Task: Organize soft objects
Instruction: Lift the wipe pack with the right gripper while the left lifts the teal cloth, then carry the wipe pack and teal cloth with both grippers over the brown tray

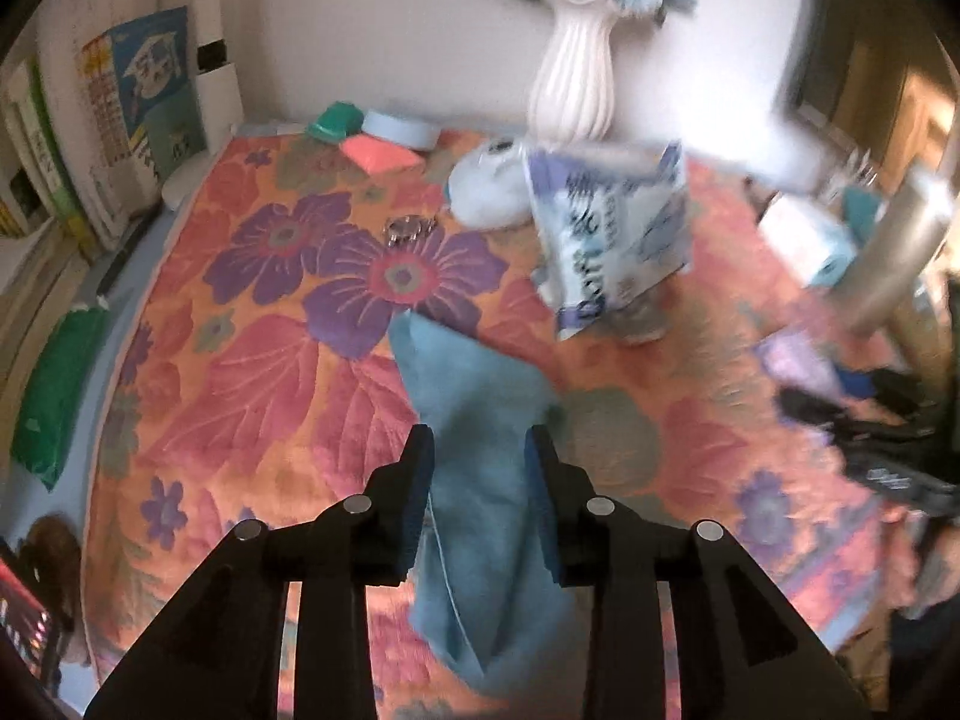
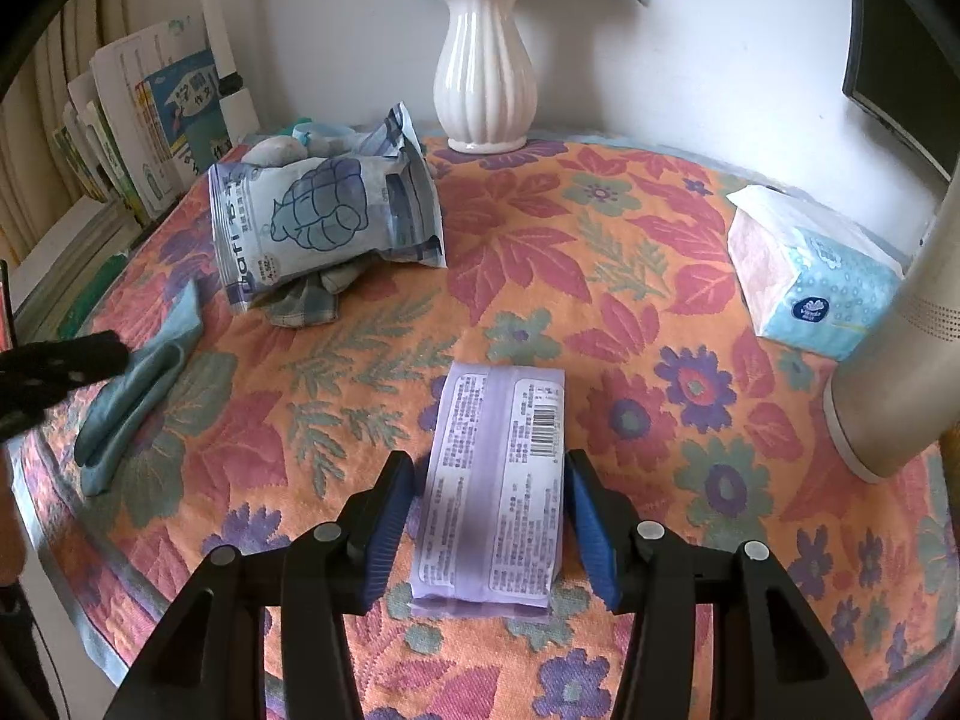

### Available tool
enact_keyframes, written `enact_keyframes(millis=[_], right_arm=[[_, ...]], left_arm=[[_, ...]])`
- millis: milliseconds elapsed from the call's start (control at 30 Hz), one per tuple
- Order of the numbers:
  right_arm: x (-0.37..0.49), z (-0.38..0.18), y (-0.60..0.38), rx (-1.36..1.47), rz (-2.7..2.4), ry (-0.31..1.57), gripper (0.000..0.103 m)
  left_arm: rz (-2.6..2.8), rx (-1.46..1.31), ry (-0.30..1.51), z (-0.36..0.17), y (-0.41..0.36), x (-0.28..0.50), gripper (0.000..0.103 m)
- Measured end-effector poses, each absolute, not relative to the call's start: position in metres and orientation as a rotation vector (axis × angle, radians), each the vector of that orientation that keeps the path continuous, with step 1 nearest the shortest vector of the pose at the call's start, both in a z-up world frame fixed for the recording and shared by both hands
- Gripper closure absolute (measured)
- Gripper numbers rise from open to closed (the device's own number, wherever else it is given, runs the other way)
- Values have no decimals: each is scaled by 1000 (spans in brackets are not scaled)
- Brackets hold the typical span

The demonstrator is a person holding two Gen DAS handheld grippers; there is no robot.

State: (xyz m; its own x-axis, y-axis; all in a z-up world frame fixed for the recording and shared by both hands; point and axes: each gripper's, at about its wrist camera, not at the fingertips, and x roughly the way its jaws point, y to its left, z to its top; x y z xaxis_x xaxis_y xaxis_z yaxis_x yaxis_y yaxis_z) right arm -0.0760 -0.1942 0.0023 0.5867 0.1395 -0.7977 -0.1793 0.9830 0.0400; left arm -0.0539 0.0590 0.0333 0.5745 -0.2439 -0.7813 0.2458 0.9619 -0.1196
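Observation:
A folded blue cloth (image 1: 474, 396) lies on the floral tablecloth (image 2: 600, 240). My left gripper (image 1: 478, 450) is open and straddles it, a pad close at each side of the fold. From the right wrist view the same cloth (image 2: 138, 384) is at the left edge, with the left gripper (image 2: 60, 360) blurred above it. A flat purple packet (image 2: 498, 480) with a barcode rests on the table. My right gripper (image 2: 489, 462) is open around it, and a thin gap shows at the left pad.
A crumpled blue-and-white printed bag (image 2: 324, 216) lies on grey fabric (image 2: 306, 300) at the back left, near a white plush (image 1: 486, 186). A white vase (image 2: 483, 72) stands at the wall, books (image 2: 150, 120) on the left, a tissue box (image 2: 810, 276) and a beige cylinder (image 2: 888, 360) on the right.

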Motion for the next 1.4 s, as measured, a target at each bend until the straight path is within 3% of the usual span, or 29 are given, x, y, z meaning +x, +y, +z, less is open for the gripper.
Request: enact_keyframes(millis=[100,167,233,300,367,467,500,533,833,1067,1133,1200,1267,1300,1400], right_arm=[[-76,2,-195,-43,188,926,51],[-76,2,-194,-50,190,927,49],[-76,2,-192,-64,191,928,47],[-77,1,-189,-73,185,927,47],[-77,1,-188,-76,184,926,46],[-77,1,-189,-69,187,927,46],[-77,1,-189,-69,187,927,46],[-77,2,-189,-70,187,927,46],[-77,2,-189,-70,189,927,46],[-77,2,-189,-70,189,927,46],[-77,2,-191,-70,190,927,46],[-77,2,-189,-69,188,928,46],[-77,2,-190,-69,189,927,46],[-78,3,-190,-68,189,927,46],[-77,3,-190,-64,191,928,44]], left_arm=[[-244,80,957,19,48,-45,72],[-245,97,949,20,47,-49,61],[-266,95,961,22,49,-55,14],[-279,109,974,23,48,-62,4],[-278,143,959,24,44,-71,5],[-290,212,990,17,32,-73,35],[-281,232,1023,13,29,-72,69],[-298,210,1028,14,28,-72,97],[-316,91,929,52,47,-58,95],[-283,29,1000,16,55,-2,90],[-305,-6,983,18,59,-5,72],[-303,-29,993,18,66,-8,61],[-287,-14,980,20,71,-16,40],[-276,1,970,21,73,-20,24],[-265,19,939,24,71,-26,20]])
